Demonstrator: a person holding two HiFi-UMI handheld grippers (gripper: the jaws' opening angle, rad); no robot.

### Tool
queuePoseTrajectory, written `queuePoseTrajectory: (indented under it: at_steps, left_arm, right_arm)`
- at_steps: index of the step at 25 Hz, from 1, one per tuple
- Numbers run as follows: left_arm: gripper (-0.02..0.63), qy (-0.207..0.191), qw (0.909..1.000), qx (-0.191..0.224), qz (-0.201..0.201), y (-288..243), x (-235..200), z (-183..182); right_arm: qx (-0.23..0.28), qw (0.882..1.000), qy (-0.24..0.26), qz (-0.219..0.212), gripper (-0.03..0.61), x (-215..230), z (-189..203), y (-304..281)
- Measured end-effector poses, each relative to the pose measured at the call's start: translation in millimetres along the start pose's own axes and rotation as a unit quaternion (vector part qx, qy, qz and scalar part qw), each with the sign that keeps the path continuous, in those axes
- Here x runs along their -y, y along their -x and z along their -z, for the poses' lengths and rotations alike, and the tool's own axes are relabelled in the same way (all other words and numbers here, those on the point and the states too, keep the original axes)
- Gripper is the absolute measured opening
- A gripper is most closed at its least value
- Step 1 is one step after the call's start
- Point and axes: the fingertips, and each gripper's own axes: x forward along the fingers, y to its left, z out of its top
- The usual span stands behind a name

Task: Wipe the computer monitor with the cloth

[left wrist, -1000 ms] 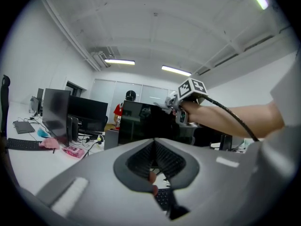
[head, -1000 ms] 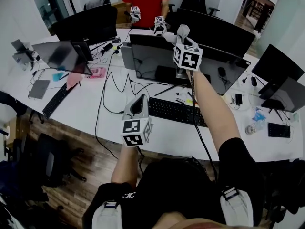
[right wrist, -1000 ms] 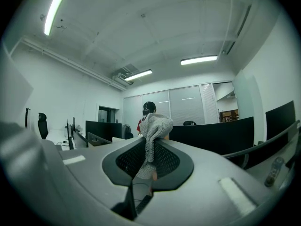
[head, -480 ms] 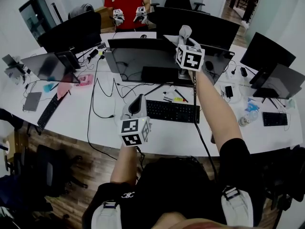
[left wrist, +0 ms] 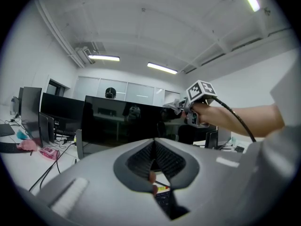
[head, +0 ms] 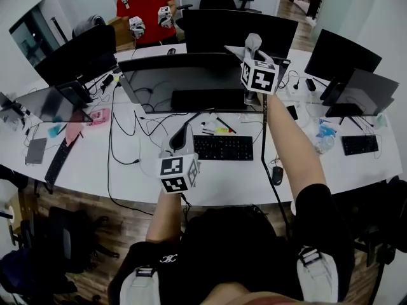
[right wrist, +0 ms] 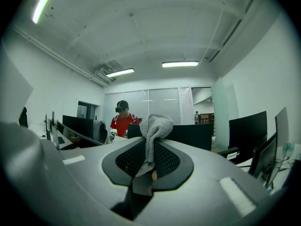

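Observation:
The wide dark computer monitor (head: 184, 81) stands at the middle of the white desk (head: 127, 164). My right gripper (head: 252, 41) is up at the monitor's top edge, near its right end, shut on a grey knitted cloth (head: 249, 45). In the right gripper view the cloth (right wrist: 154, 128) sticks up from between the shut jaws. My left gripper (head: 183, 135) hangs over the desk in front of the monitor, shut with nothing in it. The left gripper view looks along the shut left gripper (left wrist: 154, 145) at the monitor (left wrist: 122, 121) and at the right gripper (left wrist: 181, 108) holding the cloth (left wrist: 173, 105).
A black keyboard (head: 222, 148), pens (head: 216, 129) and a mouse (head: 277, 175) lie before the monitor. Cables (head: 121, 145) trail over the desk's left part. More monitors (head: 238, 30) stand behind and to both sides. A person in a red shirt (head: 145, 8) stands at the back.
The right gripper with the cloth has shifted rightward along the monitor's top edge. The head view has swung, so the desk shows more to the right. The left gripper has hardly moved.

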Motion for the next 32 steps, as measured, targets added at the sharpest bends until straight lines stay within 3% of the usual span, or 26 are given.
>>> queuePoseTrajectory:
  at_steps: [14, 24, 32]
  left_arm:
    - [0.049, -0.006, 0.9998, -0.007, 0.020, -30.9, 46.5, -0.1]
    - [0.049, -0.018, 0.9995, -0.009, 0.026, -51.5, 65.9, -3.5]
    - [0.049, -0.027, 0.9993, -0.009, 0.025, -64.0, 73.4, -7.3]
  right_arm:
    - [0.000, 0.999, 0.032, 0.025, 0.034, 95.2, -1.0, 14.8]
    - [-0.014, 1.000, 0.006, 0.015, 0.034, 133.2, -1.3, 17.4]
    - [0.007, 1.000, -0.021, 0.012, 0.034, 162.0, 0.9, 23.3]
